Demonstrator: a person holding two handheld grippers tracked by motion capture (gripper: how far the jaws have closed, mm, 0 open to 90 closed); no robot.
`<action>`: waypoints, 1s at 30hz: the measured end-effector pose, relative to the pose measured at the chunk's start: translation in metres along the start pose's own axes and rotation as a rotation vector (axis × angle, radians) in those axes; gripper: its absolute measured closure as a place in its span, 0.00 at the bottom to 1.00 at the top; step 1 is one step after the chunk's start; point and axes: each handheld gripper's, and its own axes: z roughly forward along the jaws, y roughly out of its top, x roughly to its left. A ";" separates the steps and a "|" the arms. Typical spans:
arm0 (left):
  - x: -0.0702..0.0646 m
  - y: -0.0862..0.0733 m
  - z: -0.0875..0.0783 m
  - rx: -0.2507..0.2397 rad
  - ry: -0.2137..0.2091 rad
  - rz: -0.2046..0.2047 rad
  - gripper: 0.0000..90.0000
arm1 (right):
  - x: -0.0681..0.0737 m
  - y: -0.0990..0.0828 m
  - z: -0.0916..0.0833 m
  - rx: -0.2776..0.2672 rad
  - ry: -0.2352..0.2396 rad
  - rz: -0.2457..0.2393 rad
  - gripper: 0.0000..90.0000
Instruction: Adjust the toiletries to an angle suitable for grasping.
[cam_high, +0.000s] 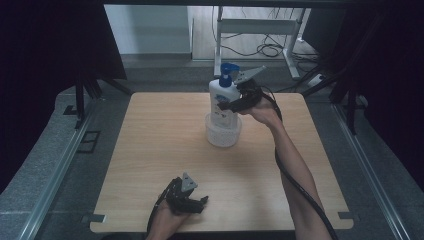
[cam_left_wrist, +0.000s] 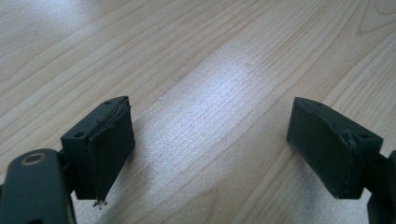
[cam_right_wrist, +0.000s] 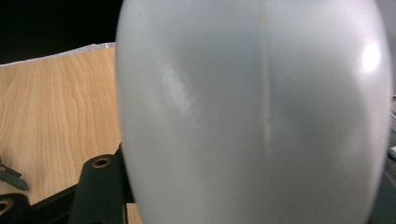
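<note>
A white pump bottle (cam_high: 220, 102) with a blue pump head (cam_high: 227, 72) stands upright with its base inside a small translucent round tub (cam_high: 223, 135) at the middle back of the wooden table (cam_high: 150, 145). My right gripper (cam_high: 229, 106) comes in from the right, and its jaws are shut on the bottle's body. In the right gripper view the bottle's white side (cam_right_wrist: 252, 116) sits right against the camera. My left gripper (cam_high: 200, 202) rests low near the table's front edge. Its jaws are wide open over bare wood, as the left gripper (cam_left_wrist: 210, 140) shows in its own view.
Grey floor and metal rails (cam_high: 60, 165) flank the table on both sides. A white frame (cam_high: 255, 27) and loose cables (cam_high: 270, 50) lie beyond the far edge. Dark curtains hang to the left and right.
</note>
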 end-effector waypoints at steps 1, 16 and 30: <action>0.000 0.000 0.000 0.000 0.000 -0.001 0.16 | 0.000 0.000 0.001 0.001 0.001 0.003 0.42; 0.000 0.000 0.000 0.001 0.000 -0.005 0.16 | -0.001 -0.019 0.018 0.030 0.018 -0.003 0.42; 0.000 0.000 0.000 0.003 -0.001 -0.004 0.16 | 0.000 -0.035 0.031 0.042 0.023 -0.001 0.42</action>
